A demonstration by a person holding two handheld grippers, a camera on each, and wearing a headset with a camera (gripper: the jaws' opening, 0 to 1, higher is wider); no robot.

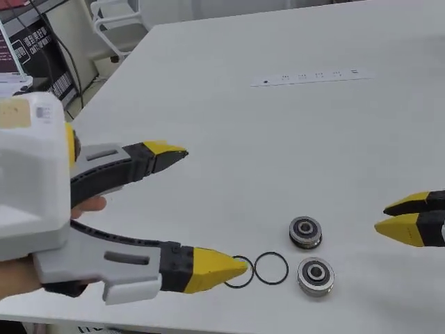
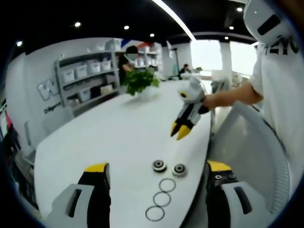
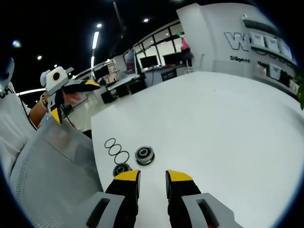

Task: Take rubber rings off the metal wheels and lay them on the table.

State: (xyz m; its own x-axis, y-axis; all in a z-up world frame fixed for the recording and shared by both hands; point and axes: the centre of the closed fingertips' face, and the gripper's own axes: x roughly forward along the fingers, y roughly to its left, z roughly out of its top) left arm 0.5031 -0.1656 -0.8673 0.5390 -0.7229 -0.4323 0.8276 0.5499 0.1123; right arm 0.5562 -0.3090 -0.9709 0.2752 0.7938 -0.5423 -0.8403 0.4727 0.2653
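Note:
Two metal wheels (image 1: 306, 232) (image 1: 316, 275) lie near the front edge of the white table (image 1: 278, 139). Left of them lies a black rubber ring (image 1: 271, 268), with a second ring (image 1: 241, 271) partly hidden behind the lower jaw of my left gripper (image 1: 198, 209). That gripper is wide open and holds nothing. The left gripper view shows three rings (image 2: 161, 198) in a row before the wheels (image 2: 159, 166) (image 2: 179, 169). My right gripper (image 1: 389, 217) hovers right of the wheels, its jaws a narrow gap apart and holding nothing. Its own view has the wheels (image 3: 144, 155) (image 3: 121, 169) and rings (image 3: 115, 149) ahead to the left.
A thin white label strip (image 1: 309, 75) lies far back on the table. White chairs (image 1: 115, 28) stand beyond the table's left corner. A potted plant (image 2: 140, 80) sits at the table's far end. The table's front edge runs just below the rings.

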